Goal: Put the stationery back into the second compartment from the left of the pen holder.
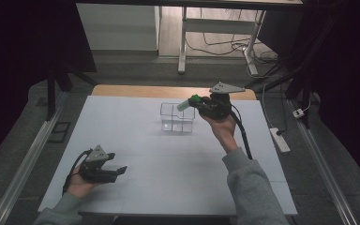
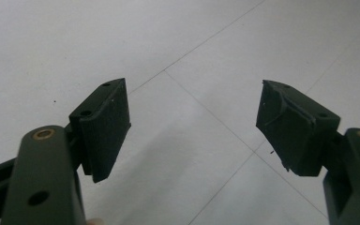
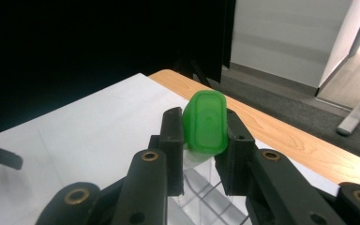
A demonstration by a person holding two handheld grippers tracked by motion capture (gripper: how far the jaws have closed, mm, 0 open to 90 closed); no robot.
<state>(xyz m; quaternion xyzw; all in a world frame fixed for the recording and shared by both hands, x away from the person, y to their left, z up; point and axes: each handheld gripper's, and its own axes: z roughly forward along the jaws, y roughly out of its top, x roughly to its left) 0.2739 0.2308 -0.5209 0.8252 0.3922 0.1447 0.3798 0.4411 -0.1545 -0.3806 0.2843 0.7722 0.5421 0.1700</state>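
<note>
Two grippers work over a white worktop (image 1: 168, 164) whose near half lies bare, with wide free room between the hands. Its far edge shows a wooden strip; dark floor drops away on both sides. At the near left corner the left gripper (image 1: 117, 172) rests low, jaws spread wide with nothing between them. Farther back, the right gripper (image 1: 198, 104) clamps a green-capped bottle (image 1: 187, 103), tilted above the clear compartment box (image 1: 177, 117), near its right-hand cells.

We hold the left gripper (image 1: 114, 172) low with jaws spread wide; the right gripper (image 1: 198, 104), raised, has its jaws clamped.
</note>
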